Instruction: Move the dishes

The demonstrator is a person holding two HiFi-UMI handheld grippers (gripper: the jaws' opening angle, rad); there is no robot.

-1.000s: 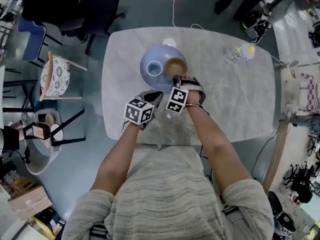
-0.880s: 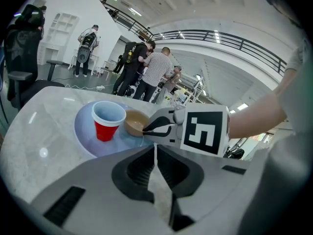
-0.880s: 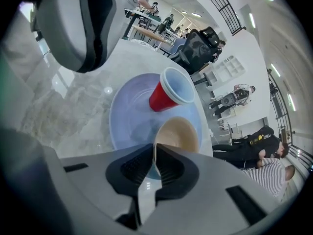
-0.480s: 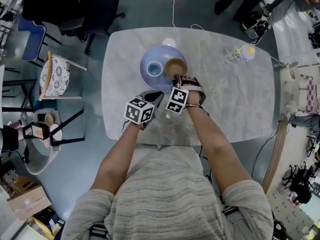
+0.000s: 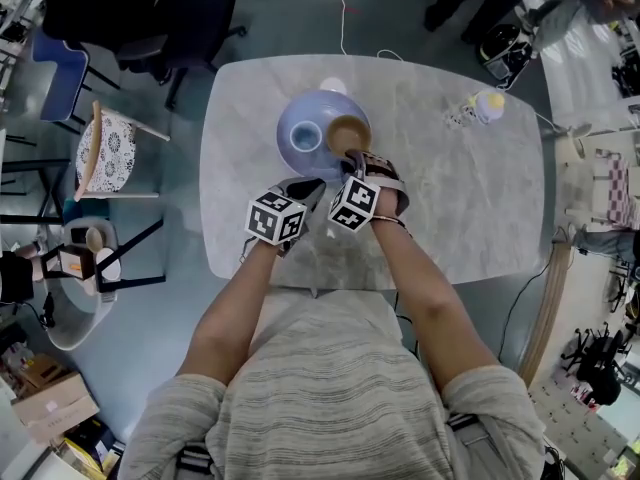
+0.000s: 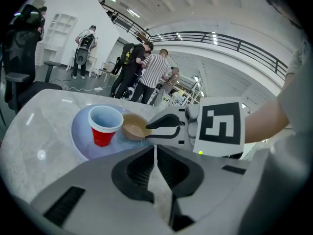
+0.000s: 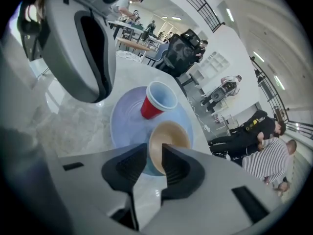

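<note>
Presently right gripper (image 7: 155,156) clamps the tan bowl (image 7: 171,135) on the blue plate (image 7: 125,127); left gripper (image 6: 155,153) closed.

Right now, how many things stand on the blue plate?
2: a red cup on the plate's left, a brown bowl on its right, in the right gripper.

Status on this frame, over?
Left gripper shut, empty. Right gripper shut on bowl rim; bowl on plate. Cup close beside bowl.
</note>
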